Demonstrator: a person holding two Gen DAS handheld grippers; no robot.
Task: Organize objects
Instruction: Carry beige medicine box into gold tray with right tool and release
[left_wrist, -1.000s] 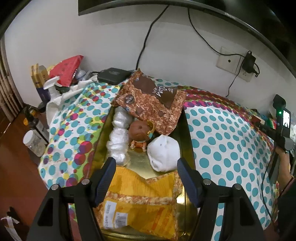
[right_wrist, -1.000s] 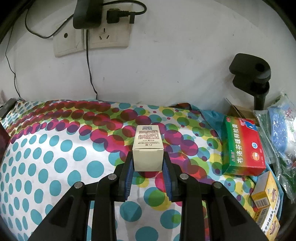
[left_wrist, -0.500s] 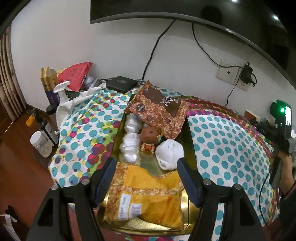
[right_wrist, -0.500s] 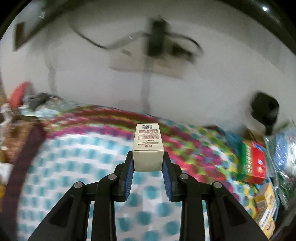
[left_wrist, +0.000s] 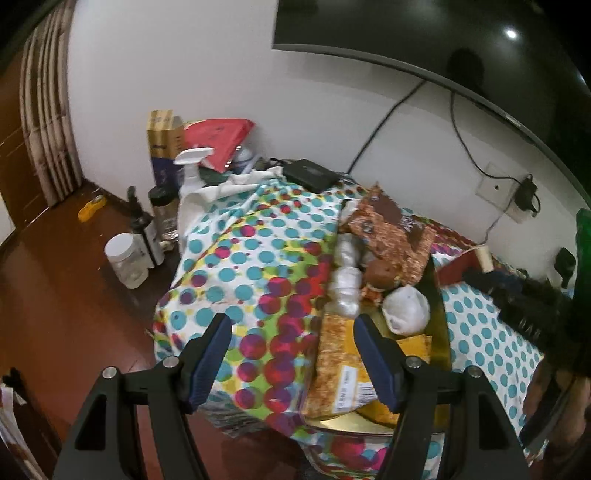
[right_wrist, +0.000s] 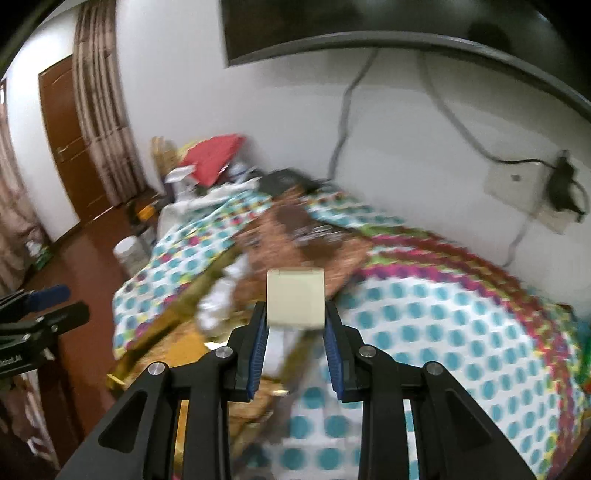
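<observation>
Snack bags (left_wrist: 343, 365) in tray (left_wrist: 441, 314)

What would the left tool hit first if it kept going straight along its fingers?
Probably the polka-dot cloth: the open left tool frames it, with nothing between. The gold tray and yellow snack bag sit just right of that line. Depth is hard to judge.

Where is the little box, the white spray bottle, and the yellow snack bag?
little box (right_wrist: 295, 298), right wrist view, its front face.
white spray bottle (left_wrist: 192, 173), left wrist view, its neck under the trigger.
yellow snack bag (left_wrist: 338, 365), left wrist view, its middle.
</observation>
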